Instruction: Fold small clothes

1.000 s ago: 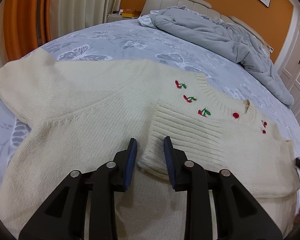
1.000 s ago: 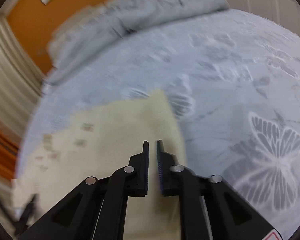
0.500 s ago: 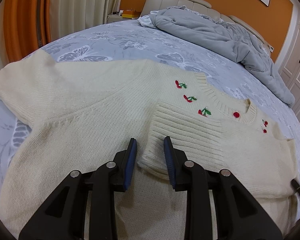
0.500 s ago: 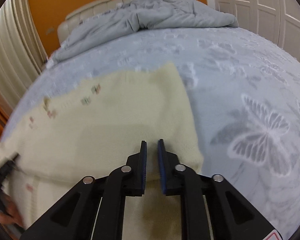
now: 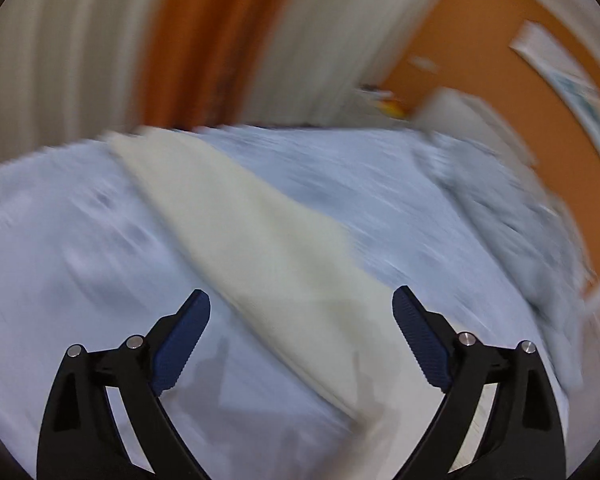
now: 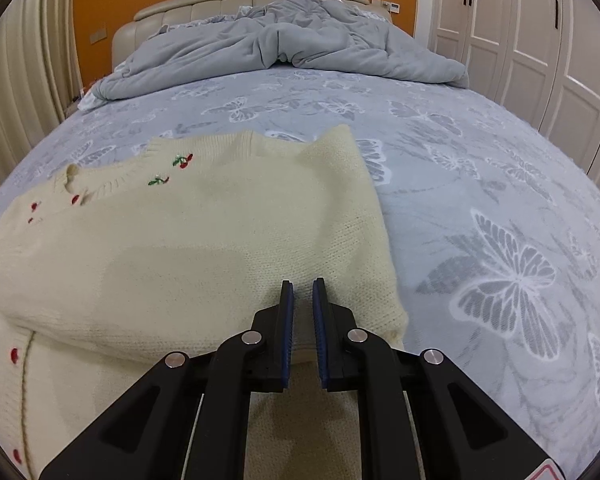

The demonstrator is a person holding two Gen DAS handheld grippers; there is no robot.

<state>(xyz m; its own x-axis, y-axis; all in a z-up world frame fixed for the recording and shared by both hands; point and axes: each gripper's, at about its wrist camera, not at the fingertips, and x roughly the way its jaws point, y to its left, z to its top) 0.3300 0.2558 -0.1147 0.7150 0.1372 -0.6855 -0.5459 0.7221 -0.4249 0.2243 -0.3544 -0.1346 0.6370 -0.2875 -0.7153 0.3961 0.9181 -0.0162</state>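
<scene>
A cream knit cardigan [image 6: 188,248] with red cherry embroidery and red buttons lies on the bed, its right sleeve folded across the body. My right gripper [image 6: 302,292] hovers over the folded sleeve with its jaws nearly together and nothing between them. The left wrist view is heavily blurred: my left gripper [image 5: 300,304] is wide open and empty above a long cream part of the cardigan [image 5: 260,248] stretched out on the sheet.
The bed has a pale blue sheet [image 6: 480,208] with white butterflies. A crumpled grey duvet [image 6: 292,44] lies at the headboard. White wardrobe doors [image 6: 540,40] stand to the right, and striped curtains [image 5: 100,40] and an orange wall [image 5: 480,52] to the left.
My left gripper has opened wide and swung left towards the outstretched cream part. My right gripper has settled over the folded sleeve, jaws still nearly together.
</scene>
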